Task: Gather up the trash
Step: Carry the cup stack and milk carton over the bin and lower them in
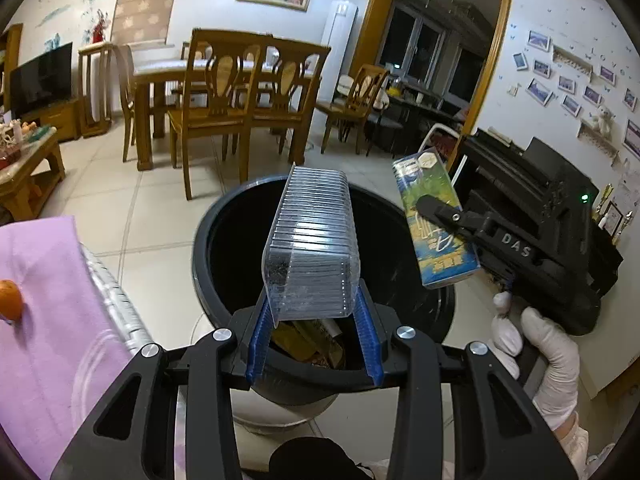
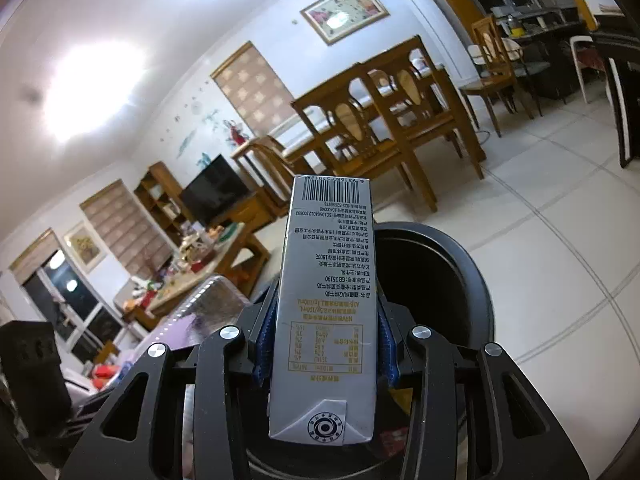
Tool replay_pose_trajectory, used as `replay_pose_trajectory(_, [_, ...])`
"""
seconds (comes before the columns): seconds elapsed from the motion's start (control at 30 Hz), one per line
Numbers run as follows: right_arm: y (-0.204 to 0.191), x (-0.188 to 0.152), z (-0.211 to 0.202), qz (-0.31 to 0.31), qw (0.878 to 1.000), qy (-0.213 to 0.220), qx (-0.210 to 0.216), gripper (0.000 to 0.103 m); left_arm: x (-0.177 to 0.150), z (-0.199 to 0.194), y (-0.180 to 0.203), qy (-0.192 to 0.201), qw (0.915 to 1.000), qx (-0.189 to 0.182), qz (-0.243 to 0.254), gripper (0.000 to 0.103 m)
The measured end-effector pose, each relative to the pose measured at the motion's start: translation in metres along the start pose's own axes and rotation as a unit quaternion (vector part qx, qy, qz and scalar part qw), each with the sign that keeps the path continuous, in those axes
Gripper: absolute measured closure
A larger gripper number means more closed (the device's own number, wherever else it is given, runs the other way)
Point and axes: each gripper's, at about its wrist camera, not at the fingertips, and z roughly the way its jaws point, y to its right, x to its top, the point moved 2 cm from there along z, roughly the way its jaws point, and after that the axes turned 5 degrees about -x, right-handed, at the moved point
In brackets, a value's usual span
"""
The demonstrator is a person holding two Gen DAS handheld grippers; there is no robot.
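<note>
The left tool (image 1: 316,316) is pinching a clear ribbed plastic tray (image 1: 312,244) between its blue-padded fingers (image 1: 370,344). The tray stands on end in the grip, leaning away from the camera, directly above the open mouth of the round black trash bin (image 1: 208,248). Yellowish wrappers (image 1: 308,340) lie at the bottom of the bin, visible between the fingers.

The right tool (image 2: 324,344) is pinching a tall rectangular drink carton (image 2: 326,300), with its fingers pressed against the two narrow sides. In the right wrist view the carton's grey printed panel with the barcode faces the camera. In the left wrist view the same carton (image 1: 434,220) shows a blue and green face and hangs tilted over the right-hand rim of the bin, held by the right tool (image 1: 440,210). A white-gloved hand (image 1: 540,356) grips the handle of that tool.

The bin (image 2: 472,280) stands on a pale tiled floor (image 1: 120,208). To its left is a table covered with a purple cloth (image 1: 44,312), with an orange fruit (image 1: 10,300) resting on the cloth. Farther back stand a wooden dining table with chairs (image 1: 224,92).
</note>
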Motion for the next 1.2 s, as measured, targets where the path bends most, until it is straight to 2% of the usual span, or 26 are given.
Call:
replay_pose_trajectory(0.4, [0.000,-0.007,0.034,-0.001,0.999,-0.021,-0.026,0.061,-0.005,0.030,-0.002,-0.050,0.9987,0.013,0.000,0.064])
replay_pose_trajectory(0.77, [-0.016,-0.015,0.040,-0.006,0.999,-0.027,-0.038,0.060,-0.002,0.034,0.000,-0.063,0.9976,0.029,-0.001,0.062])
replay_pose_trajectory(0.83, [-0.017,-0.016,0.040,-0.004,0.999,-0.027,-0.040,0.056,0.000,0.034,0.001,-0.064,0.9974,0.033,0.001,0.061])
replay_pose_trajectory(0.87, [-0.018,-0.017,0.039,-0.005,0.999,-0.025,-0.042,0.055,0.000,0.033,0.002,-0.063,0.9973,0.038,0.003,0.052])
replay_pose_trajectory(0.9, [-0.019,-0.017,0.038,-0.005,0.999,-0.023,-0.042,0.051,0.000,0.031,0.003,-0.060,0.9973,0.043,0.006,0.039])
replay_pose_trajectory(0.97, [-0.019,-0.017,0.036,-0.002,0.999,-0.019,-0.041,0.043,0.000,0.025,0.005,-0.049,0.9973,0.052,0.014,0.027])
replay_pose_trajectory(1.07, [-0.022,-0.018,0.034,-0.001,0.999,-0.014,-0.037,0.037,0.001,0.015,0.007,-0.038,0.9971,0.063,0.021,0.017])
replay_pose_trajectory(1.13, [-0.024,-0.018,0.033,-0.002,0.999,-0.012,-0.035,0.027,0.001,0.008,0.008,-0.030,0.9970,0.067,0.024,0.013])
replay_pose_trajectory(1.2, [-0.029,-0.019,0.033,-0.001,0.999,-0.012,-0.031,0.024,0.001,-0.001,0.008,-0.020,0.9968,0.073,0.025,0.007])
